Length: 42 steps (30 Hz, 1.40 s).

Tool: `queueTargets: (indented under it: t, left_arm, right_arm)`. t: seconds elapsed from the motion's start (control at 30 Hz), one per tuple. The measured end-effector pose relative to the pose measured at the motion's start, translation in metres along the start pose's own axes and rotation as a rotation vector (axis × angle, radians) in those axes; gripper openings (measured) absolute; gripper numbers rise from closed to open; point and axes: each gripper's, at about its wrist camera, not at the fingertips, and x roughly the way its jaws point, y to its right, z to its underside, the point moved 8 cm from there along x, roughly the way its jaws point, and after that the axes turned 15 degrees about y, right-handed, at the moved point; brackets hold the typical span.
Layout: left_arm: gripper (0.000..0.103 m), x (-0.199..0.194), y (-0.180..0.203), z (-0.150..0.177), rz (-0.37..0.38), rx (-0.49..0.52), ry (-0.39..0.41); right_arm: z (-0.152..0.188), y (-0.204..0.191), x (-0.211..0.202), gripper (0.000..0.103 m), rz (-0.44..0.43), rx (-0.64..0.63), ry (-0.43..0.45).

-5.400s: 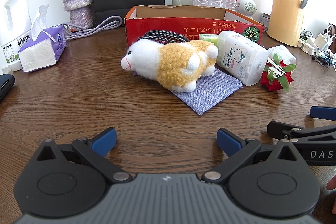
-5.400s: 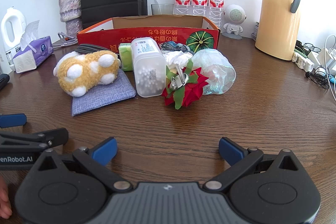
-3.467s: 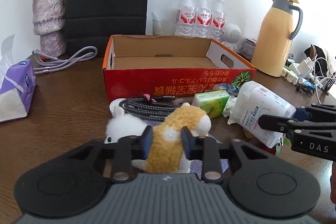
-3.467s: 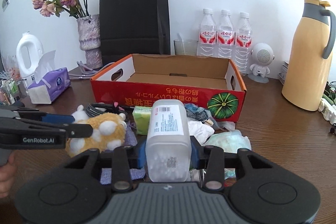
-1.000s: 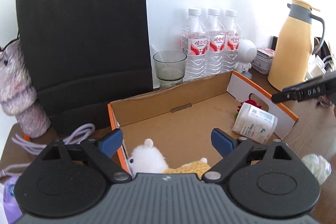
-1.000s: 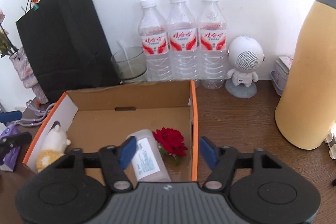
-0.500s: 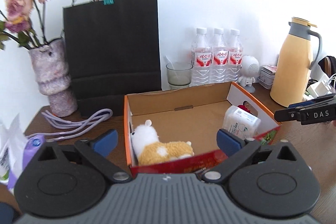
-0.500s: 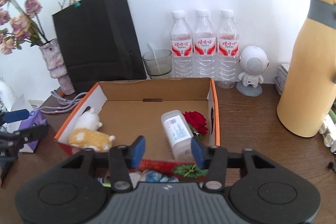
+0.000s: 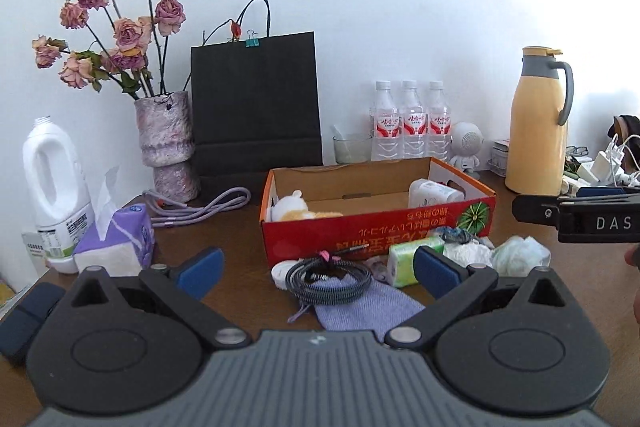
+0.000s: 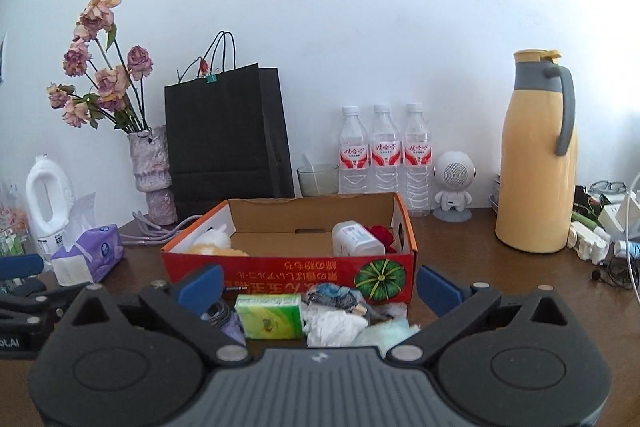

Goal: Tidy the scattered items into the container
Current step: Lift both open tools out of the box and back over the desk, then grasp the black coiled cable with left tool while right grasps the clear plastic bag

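Grippers, left (image 9: pixel 316 269) and right (image 10: pixel 318 285), both spread wide and empty, three water bottles (image 10: pixel 386 151), one box (image 10: pixel 288 273).

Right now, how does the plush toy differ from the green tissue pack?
The plush toy lies inside the red cardboard box, at its left end; the green tissue pack lies on the table in front of the box. The plush toy is fluffy, white and tan; the green tissue pack is a smooth, flat-sided block. Neither is held by a gripper.

Plush toy (image 9: pixel 298 207) and white bottle (image 10: pixel 356 239) now inside the box (image 9: pixel 376 231), both grippers emptied, jaws just opened.
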Motion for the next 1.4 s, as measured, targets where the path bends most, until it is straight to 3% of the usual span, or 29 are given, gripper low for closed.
queueTargets:
  t: [0.27,0.37,0.53,0.67,0.9,0.97,1.1,1.23,1.33,1.4]
  left_arm:
    - [0.103,-0.065,0.005,0.043,0.018,-0.063,-0.072]
    - [0.103,-0.082,0.009,0.053,0.016,-0.061,-0.096]
    - [0.103,-0.095,0.023,0.065,0.047,-0.076,-0.127]
    - [0.103,-0.092,0.024,0.066,0.055,-0.069,-0.129]
    - [0.102,-0.023,0.015,0.048,0.142,-0.056,-0.136]
    - [0.09,0.007,0.015,0.04,0.176,-0.037,-0.129]
    - [0.082,0.068,0.03,0.032,0.313,0.068,-0.12]
    - [0.064,0.121,0.038,0.043,0.365,0.18,-0.202]
    - [0.063,0.148,0.043,0.063,0.4,0.229,-0.325]
    - [0.044,0.156,0.042,0.073,0.413,0.238,-0.371]
  right_arm:
    - [0.037,-0.008,-0.085,0.103,-0.001,0.043,0.006]
    - [0.047,-0.007,-0.111,0.103,0.014,0.072,-0.033]
    - [0.057,0.005,-0.122,0.103,0.087,0.05,-0.076]
    - [0.057,0.005,-0.121,0.103,0.053,0.064,-0.07]
    - [0.053,0.016,-0.069,0.097,0.083,0.011,-0.139]
    - [0.052,0.024,-0.044,0.095,0.089,-0.001,-0.165]
    - [0.051,0.039,0.007,0.093,0.11,-0.034,-0.2]
    - [0.058,0.049,0.048,0.088,0.119,-0.036,-0.238]
    - [0.07,0.055,0.069,0.076,0.11,-0.038,-0.29]
    - [0.077,0.055,0.078,0.058,0.095,-0.026,-0.317]
